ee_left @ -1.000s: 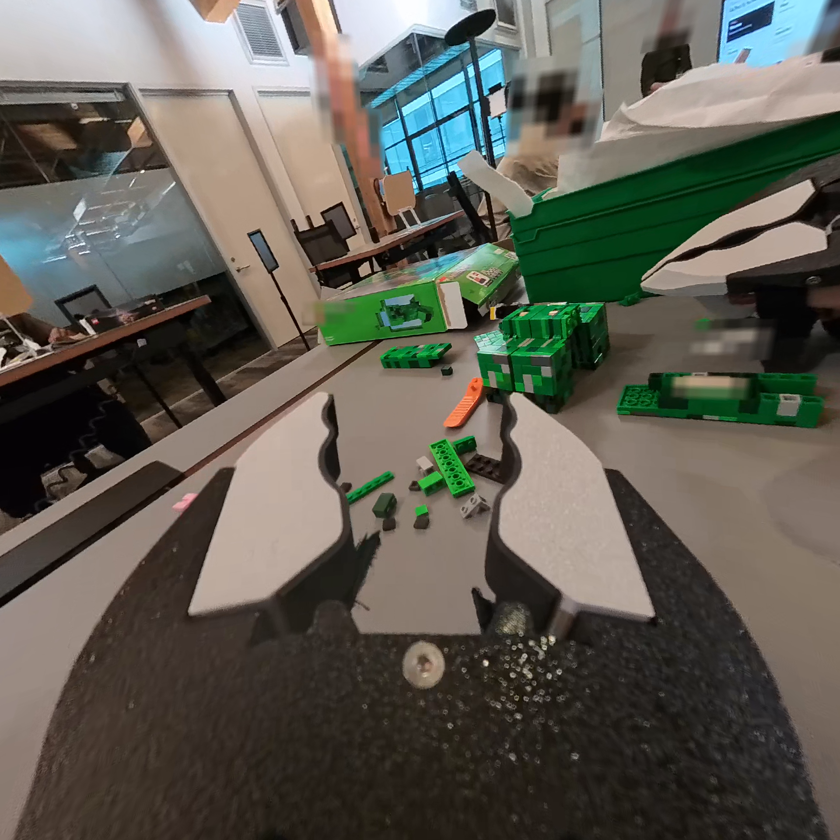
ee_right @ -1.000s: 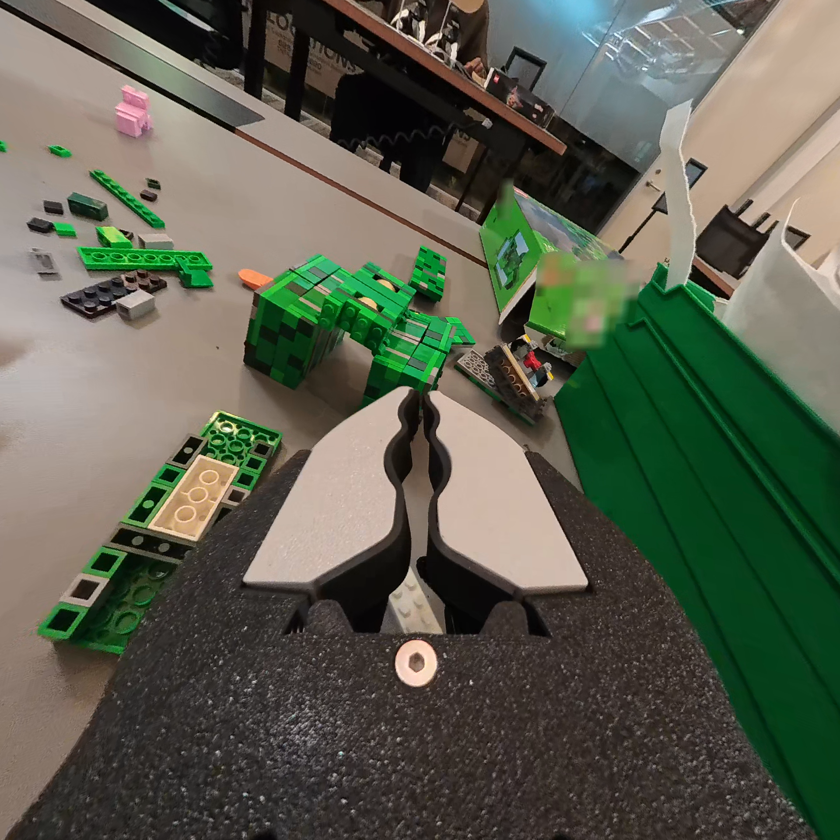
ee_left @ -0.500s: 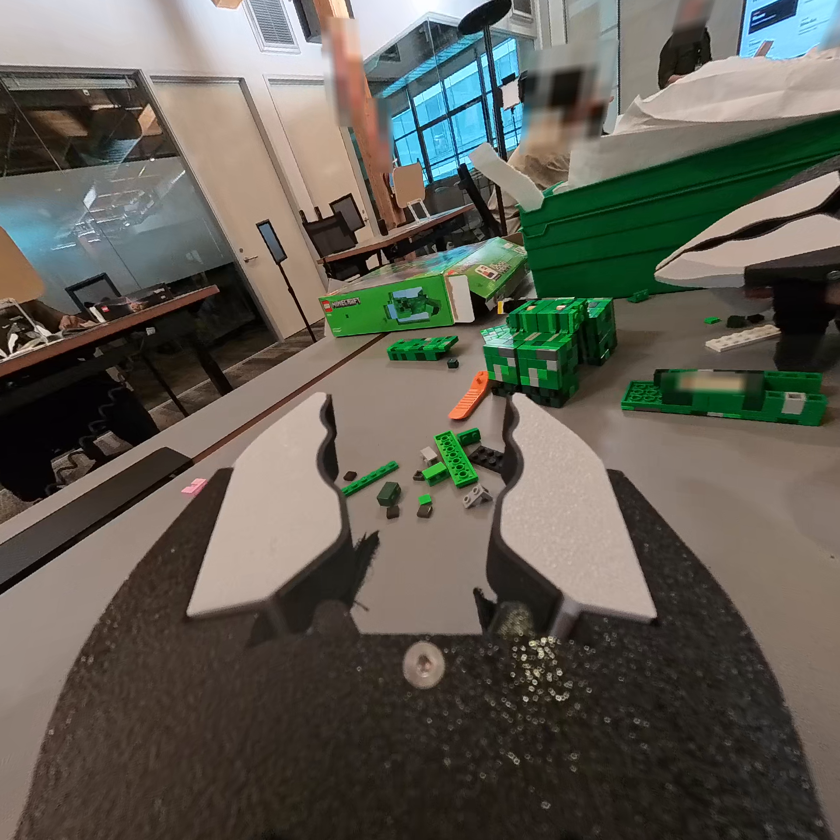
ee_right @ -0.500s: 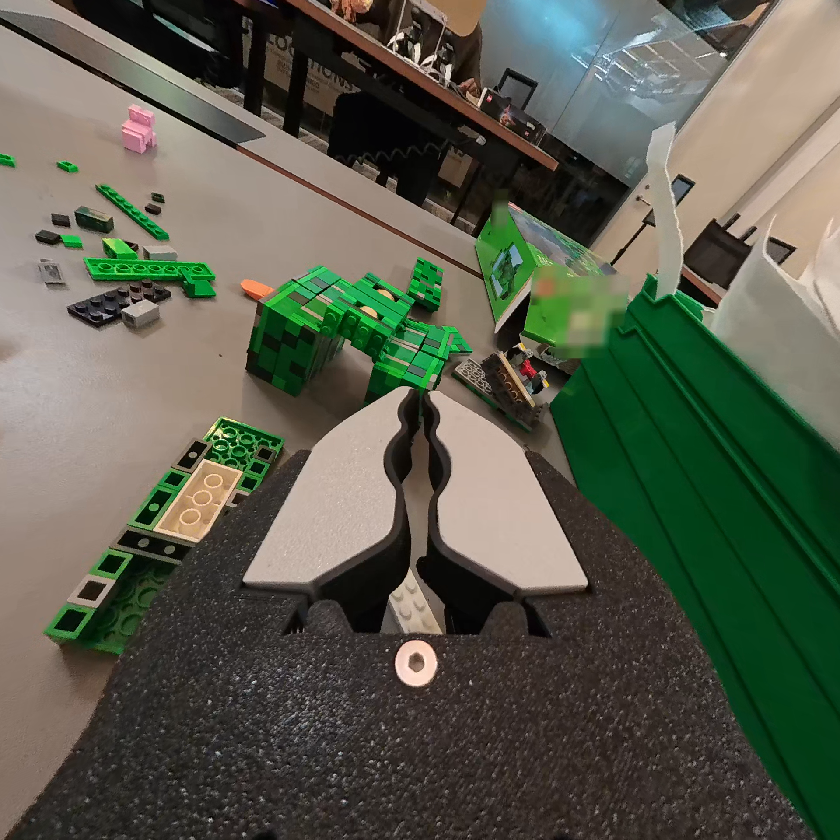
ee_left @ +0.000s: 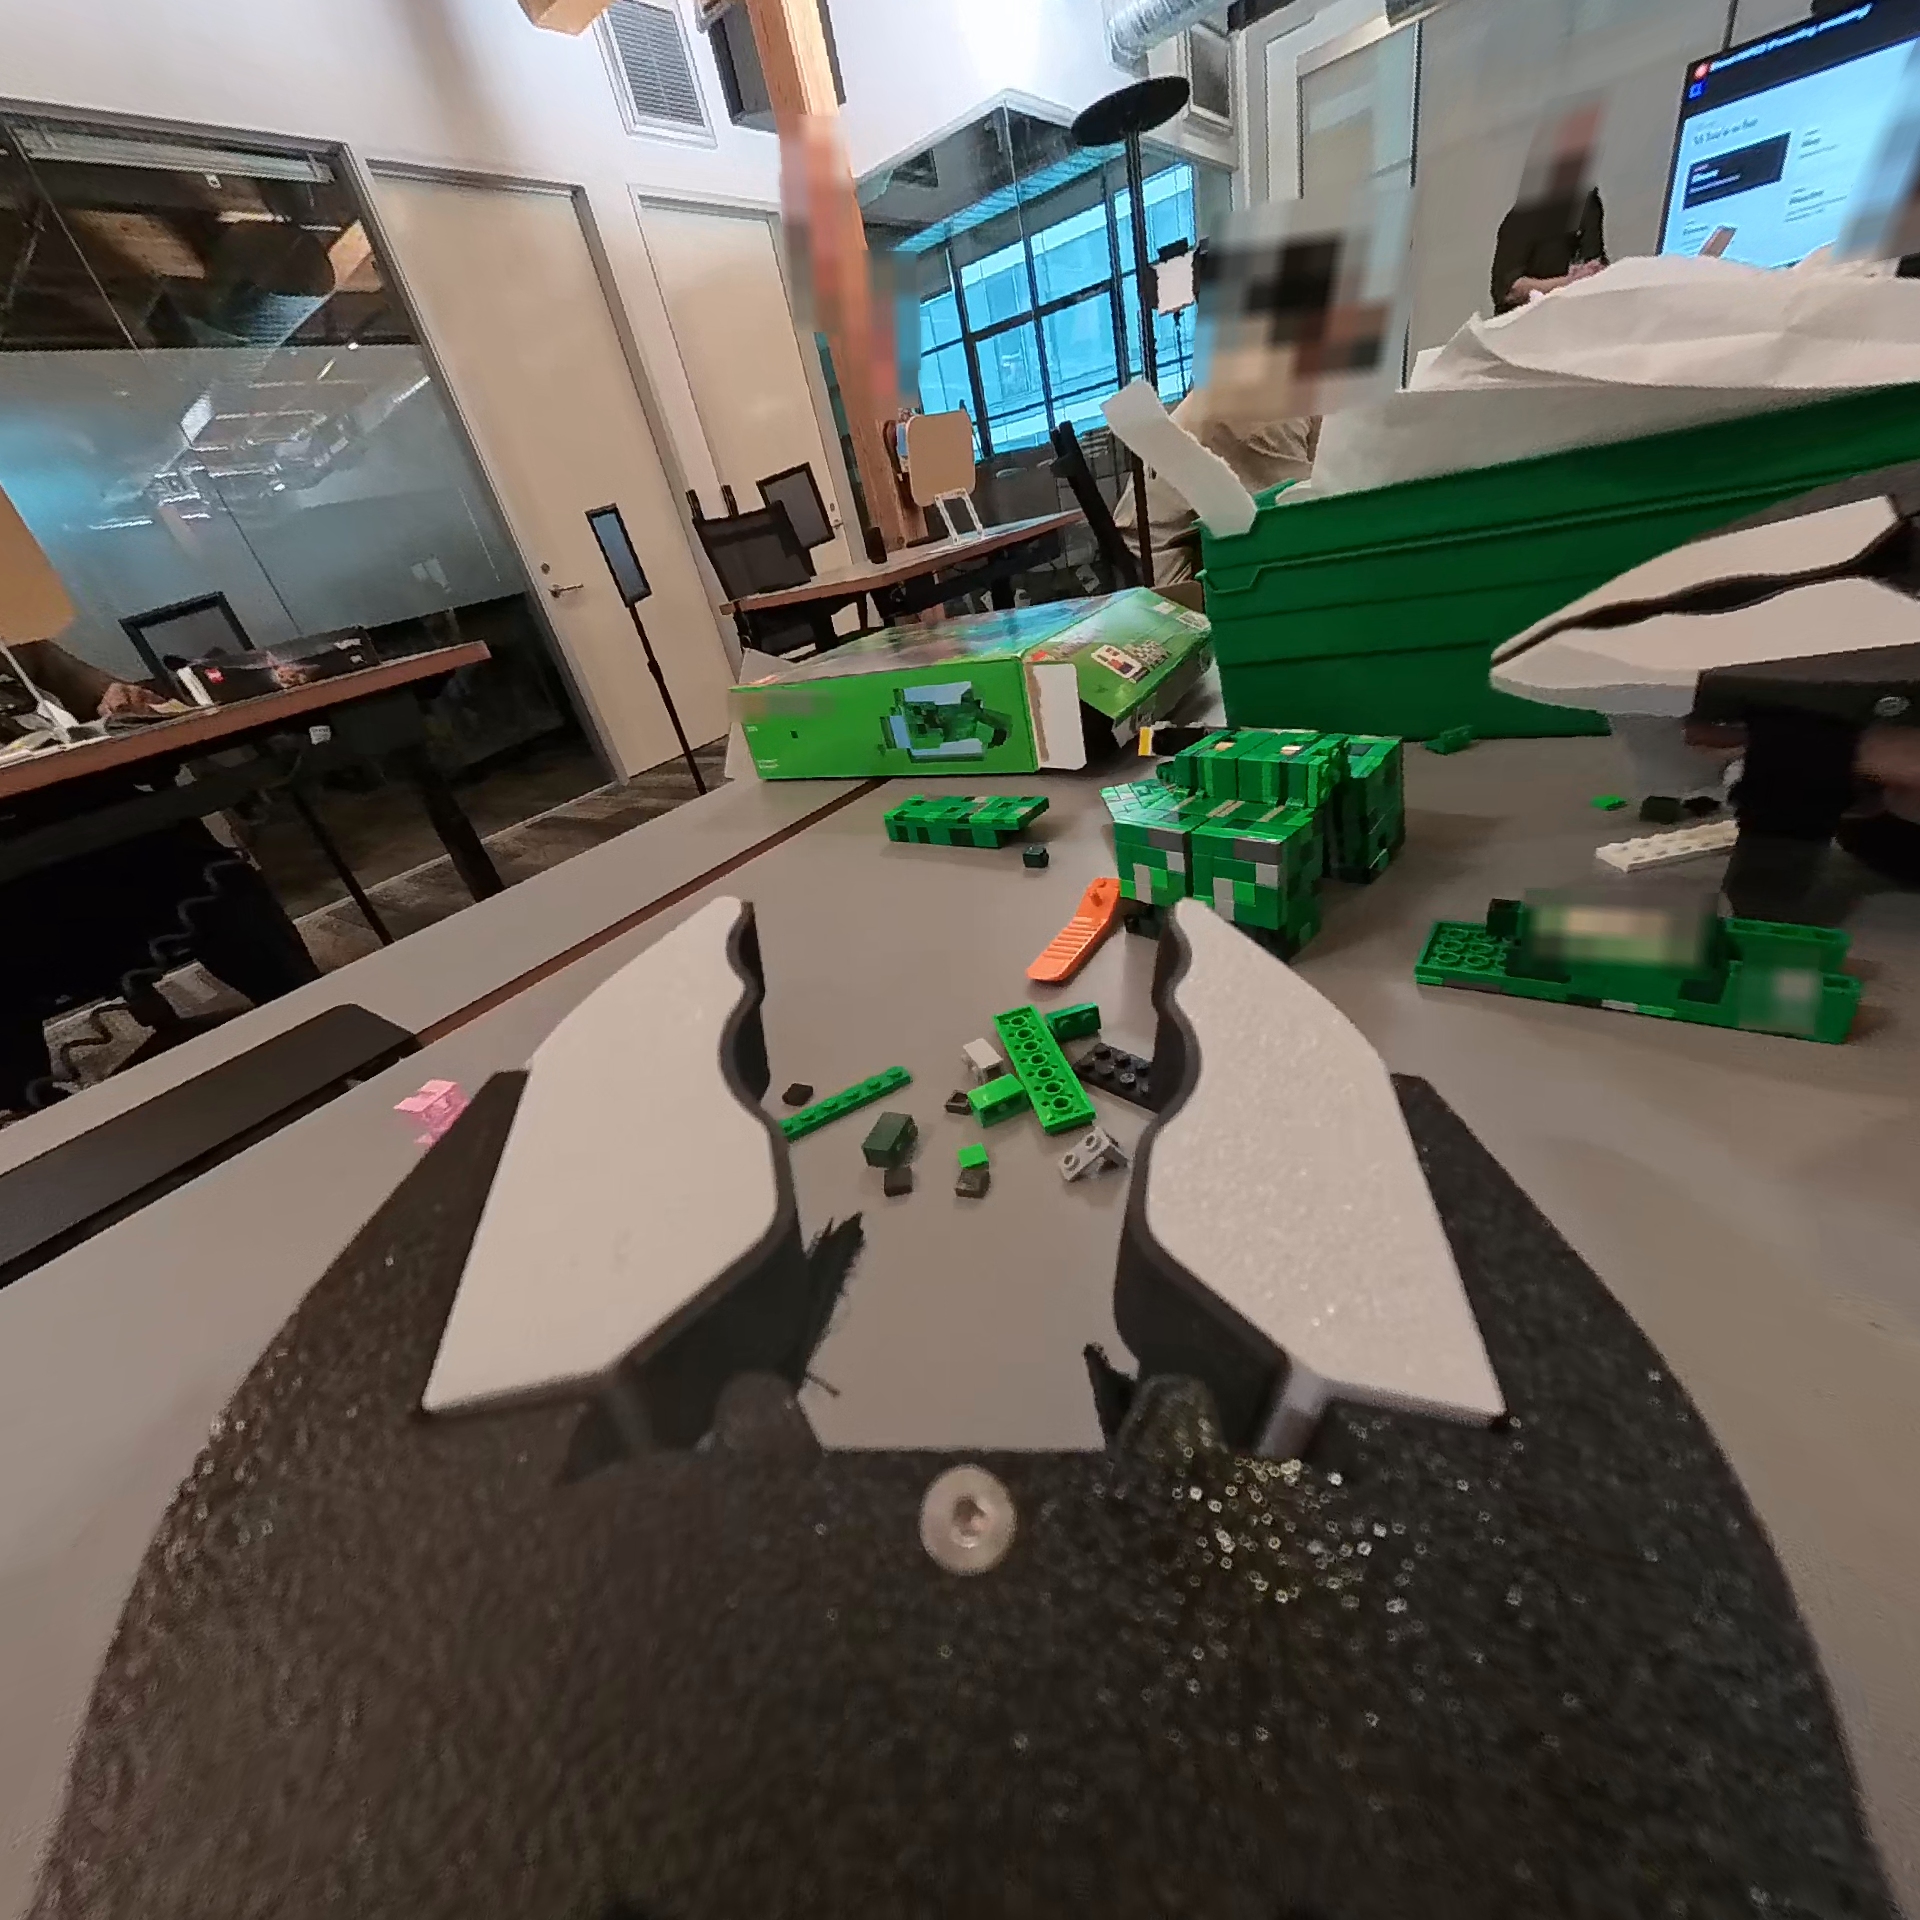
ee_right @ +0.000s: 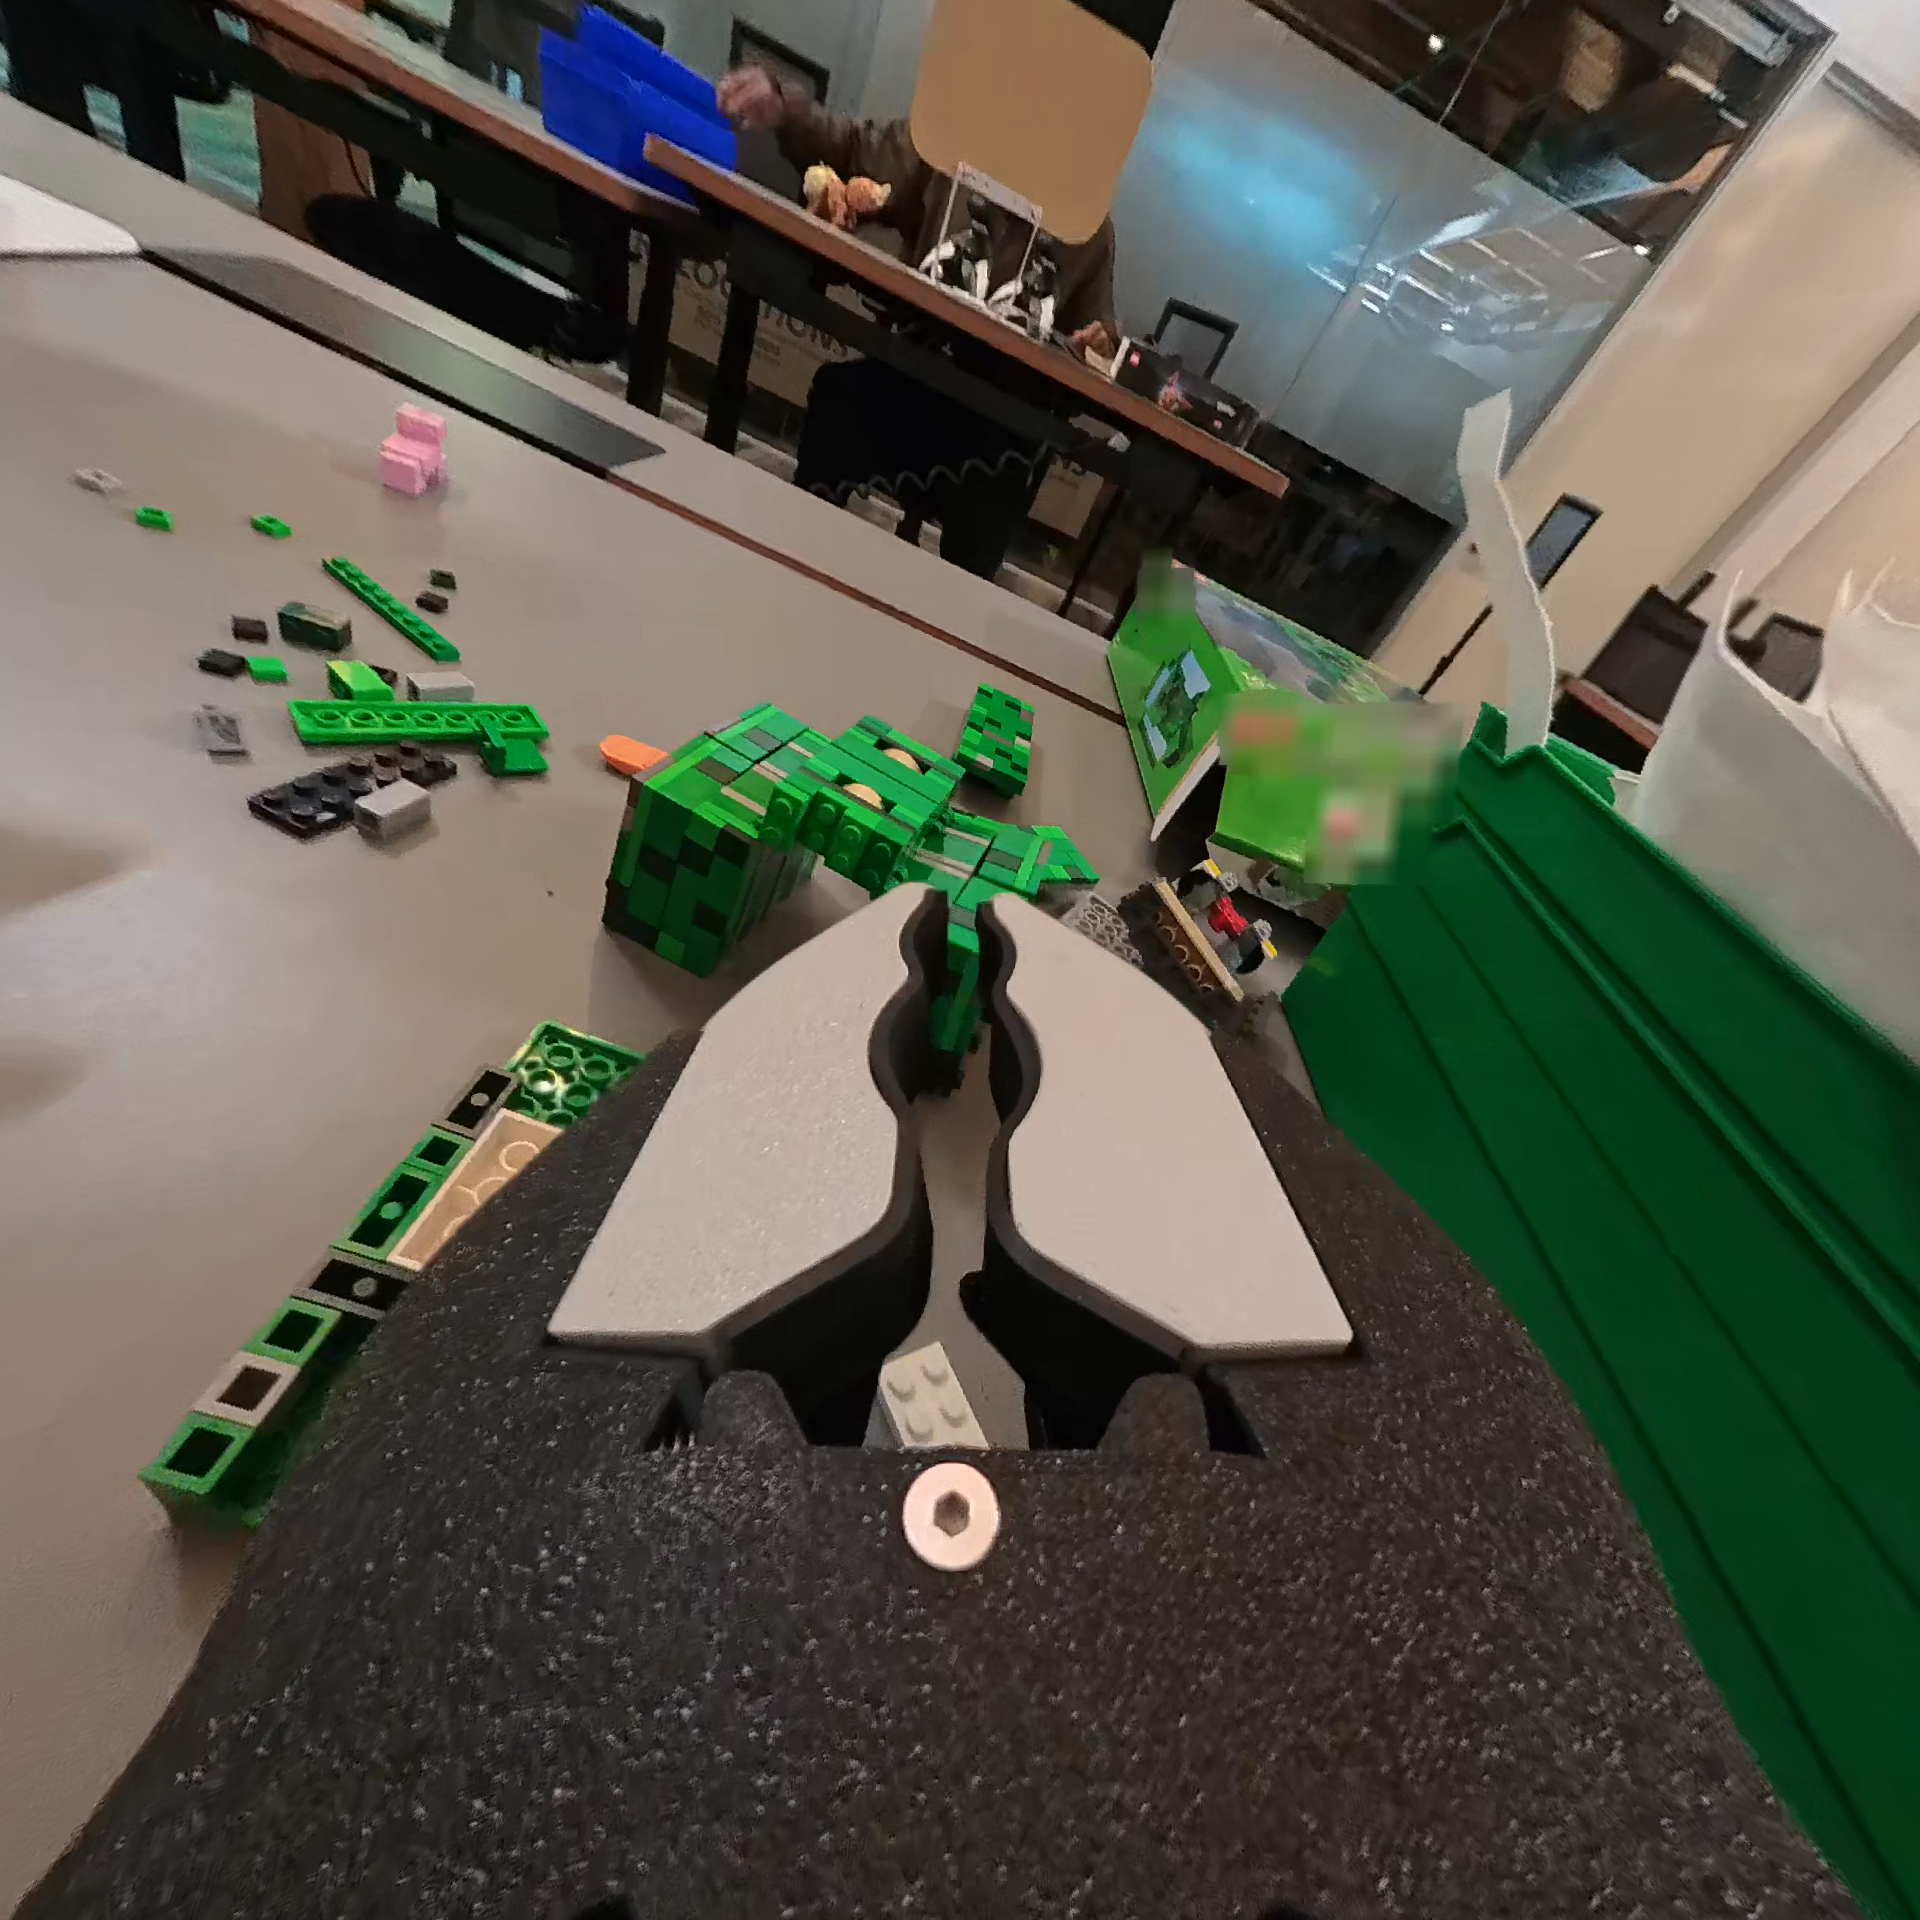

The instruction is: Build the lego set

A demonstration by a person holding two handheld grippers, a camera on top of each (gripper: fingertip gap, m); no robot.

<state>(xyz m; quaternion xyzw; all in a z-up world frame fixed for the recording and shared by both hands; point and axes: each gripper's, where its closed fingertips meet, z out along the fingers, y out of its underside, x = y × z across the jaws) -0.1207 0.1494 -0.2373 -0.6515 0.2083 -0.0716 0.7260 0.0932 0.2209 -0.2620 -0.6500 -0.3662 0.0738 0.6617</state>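
Observation:
In the left wrist view my left gripper [ee_left: 956, 925] is open and empty, low over the grey table [ee_left: 1558, 1195]. Several loose green, black and grey bricks [ee_left: 1039, 1070] lie just ahead between its fingers. Beyond them stands the green blocky build [ee_left: 1257, 831], with a flat green assembly [ee_left: 1631, 966] to its right. My right gripper [ee_left: 1714, 623] hovers shut at the far right, above a white plate [ee_left: 1662, 844]. In the right wrist view the right gripper [ee_right: 961, 914] is shut, with nothing visibly held; the build [ee_right: 769, 831] is ahead, the flat assembly [ee_right: 395, 1226] at lower left and the white plate [ee_right: 930, 1397] under it.
A green bin [ee_right: 1610, 1195] with white paper stands close on the right. The set's green box [ee_left: 966, 707] lies behind the build, next to a small dark model [ee_right: 1195, 935]. An orange brick separator [ee_left: 1075, 930] and a pink figure [ee_right: 414, 449] lie on the table. People sit at desks beyond. Across from one pair of fingers to the other is roughly 25 cm. The white plate [ee_right: 930, 1397] lies some 10 cm from my right tips, 25 cm from my left tips.
The right wrist view has tilted up and edged forward, so the flat assembly sits further under the gripper. The left gripper has stayed open and drifted only slightly. Both grips are unchanged.

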